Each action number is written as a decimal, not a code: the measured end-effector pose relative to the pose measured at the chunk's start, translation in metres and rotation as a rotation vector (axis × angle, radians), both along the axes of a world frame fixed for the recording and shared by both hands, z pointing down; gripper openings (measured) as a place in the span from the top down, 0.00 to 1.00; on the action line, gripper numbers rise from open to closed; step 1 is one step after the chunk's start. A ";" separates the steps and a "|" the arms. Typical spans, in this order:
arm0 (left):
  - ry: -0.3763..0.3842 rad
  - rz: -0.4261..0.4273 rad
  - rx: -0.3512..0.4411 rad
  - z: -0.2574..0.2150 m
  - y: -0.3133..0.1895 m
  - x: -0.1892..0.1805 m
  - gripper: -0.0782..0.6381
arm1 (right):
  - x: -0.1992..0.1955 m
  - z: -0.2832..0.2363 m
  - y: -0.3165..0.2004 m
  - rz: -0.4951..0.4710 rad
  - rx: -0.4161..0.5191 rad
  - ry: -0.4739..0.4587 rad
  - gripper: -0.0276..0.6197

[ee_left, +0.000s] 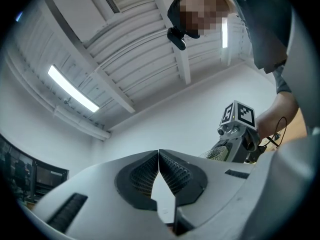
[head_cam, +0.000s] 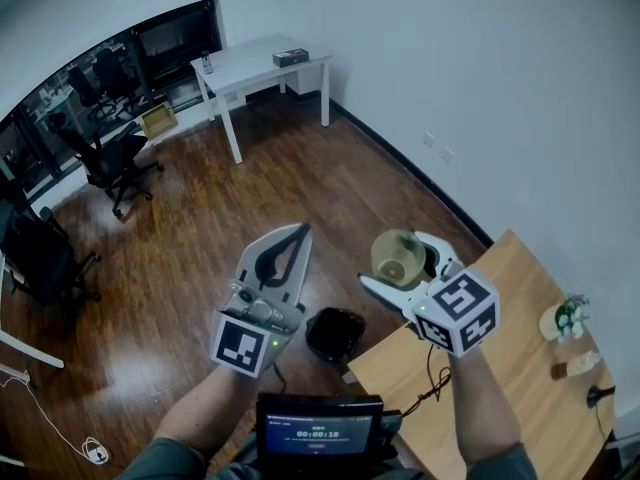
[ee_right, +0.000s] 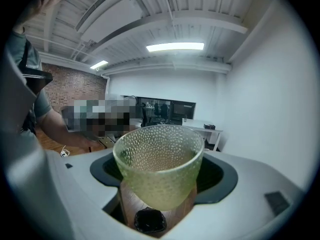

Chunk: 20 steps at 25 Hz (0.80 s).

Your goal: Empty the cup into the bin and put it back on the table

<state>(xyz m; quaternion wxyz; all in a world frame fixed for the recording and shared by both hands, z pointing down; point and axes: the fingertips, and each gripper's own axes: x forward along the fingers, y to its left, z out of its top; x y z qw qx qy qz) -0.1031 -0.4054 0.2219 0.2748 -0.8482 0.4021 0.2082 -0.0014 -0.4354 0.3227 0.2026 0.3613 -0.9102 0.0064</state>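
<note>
Wooden floor (head_cam: 200, 228) carries black bin (head_cam: 335, 334) while right gripper (head_cam: 405, 264) clasps pebbled cup (ee_right: 159, 169).

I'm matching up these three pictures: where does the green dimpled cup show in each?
Head view: the cup right of centre, between the right gripper's jaws.
Left gripper view: a sliver of the cup at right, under the marker cube.
Right gripper view: the cup at centre, between the jaws.
Shared landmark: the black bin, lower left of the cup in head view, under it in right gripper view.
</note>
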 end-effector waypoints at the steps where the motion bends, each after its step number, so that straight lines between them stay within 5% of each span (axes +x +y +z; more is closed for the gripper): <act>1: -0.005 -0.002 -0.005 0.001 -0.004 0.002 0.89 | 0.001 0.001 -0.005 -0.005 -0.003 0.005 0.34; 20: -0.038 0.085 0.003 0.003 -0.060 -0.009 0.89 | 0.007 0.011 -0.072 0.112 0.003 0.216 0.34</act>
